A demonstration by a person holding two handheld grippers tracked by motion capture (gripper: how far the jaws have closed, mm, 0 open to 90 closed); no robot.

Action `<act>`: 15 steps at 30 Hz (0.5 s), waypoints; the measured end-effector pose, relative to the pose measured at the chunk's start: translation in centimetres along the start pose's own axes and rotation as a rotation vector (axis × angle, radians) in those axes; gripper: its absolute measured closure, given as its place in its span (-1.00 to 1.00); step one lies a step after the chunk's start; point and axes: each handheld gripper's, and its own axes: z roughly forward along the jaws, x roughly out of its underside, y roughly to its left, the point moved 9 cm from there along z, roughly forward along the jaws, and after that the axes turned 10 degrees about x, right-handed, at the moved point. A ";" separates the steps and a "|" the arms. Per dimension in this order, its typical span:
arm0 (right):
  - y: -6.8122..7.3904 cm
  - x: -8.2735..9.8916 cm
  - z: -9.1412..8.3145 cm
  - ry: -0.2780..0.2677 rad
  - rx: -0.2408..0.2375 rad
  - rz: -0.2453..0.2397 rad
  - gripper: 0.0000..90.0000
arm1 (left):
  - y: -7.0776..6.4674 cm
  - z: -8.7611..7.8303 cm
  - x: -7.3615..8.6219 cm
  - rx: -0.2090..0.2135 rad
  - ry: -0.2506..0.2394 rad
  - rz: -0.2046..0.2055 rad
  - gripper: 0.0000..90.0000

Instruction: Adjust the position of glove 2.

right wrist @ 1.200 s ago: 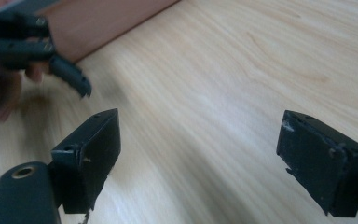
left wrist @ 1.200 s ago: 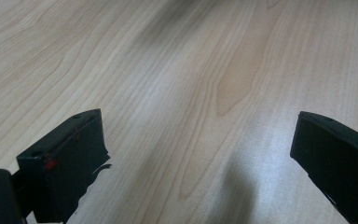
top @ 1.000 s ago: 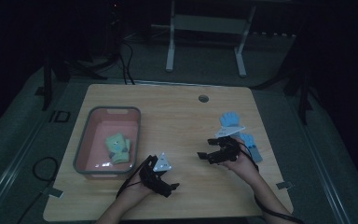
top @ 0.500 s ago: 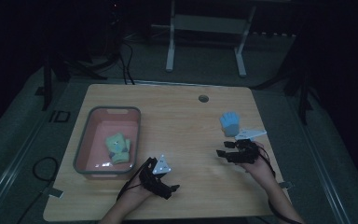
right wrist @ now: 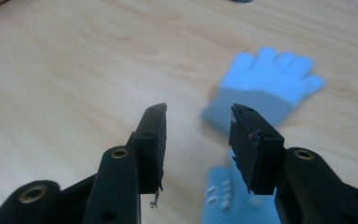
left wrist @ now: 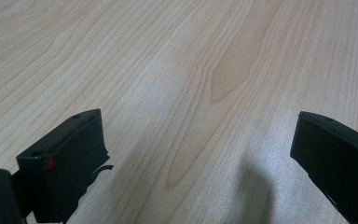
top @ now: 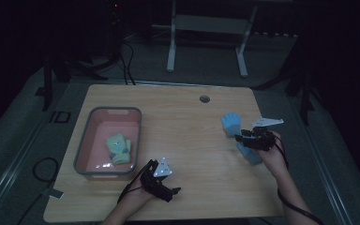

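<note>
Two light blue gloves lie on the right side of the wooden table [top: 187, 117]. One blue glove [top: 231, 123] lies flat with its fingers pointing away. The second blue glove [top: 251, 154] is partly under my right gripper [top: 242, 138]. In the right gripper view my right gripper [right wrist: 198, 112] is open, its jaws have just been closing, and bare wood shows between them. The first glove [right wrist: 265, 84] lies beyond the jaws and the second glove [right wrist: 233, 198] lies below them. My left gripper [top: 166, 187] rests near the front edge. In its own view my left gripper [left wrist: 198, 123] is wide open over bare wood.
A pink tray [top: 82, 150] stands at the left of the table with green gloves [top: 118, 147] inside. A round cable hole [top: 205, 99] sits near the far edge. The floor beyond is dark, with a white stand [top: 206, 28].
My right gripper has moved to the right, past the blue gloves, and its jaws have narrowed. The left gripper has stayed where it was.
</note>
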 end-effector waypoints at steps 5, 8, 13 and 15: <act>-2.1 -1.5 2.7 0.010 0.043 0.046 0.30 | 0.1 -0.2 0.0 -0.002 -0.009 0.003 -0.92; -2.6 -1.9 4.4 0.031 0.059 0.049 0.27 | 0.2 -0.3 0.0 -0.001 -0.017 0.000 -0.92; -3.1 -2.0 7.0 0.074 0.095 0.022 0.22 | 0.2 -0.4 0.1 -0.001 -0.024 -0.004 -0.92; -3.3 -1.9 8.0 0.077 0.095 0.035 0.16 | 0.2 -0.4 0.1 -0.001 -0.021 0.000 -0.92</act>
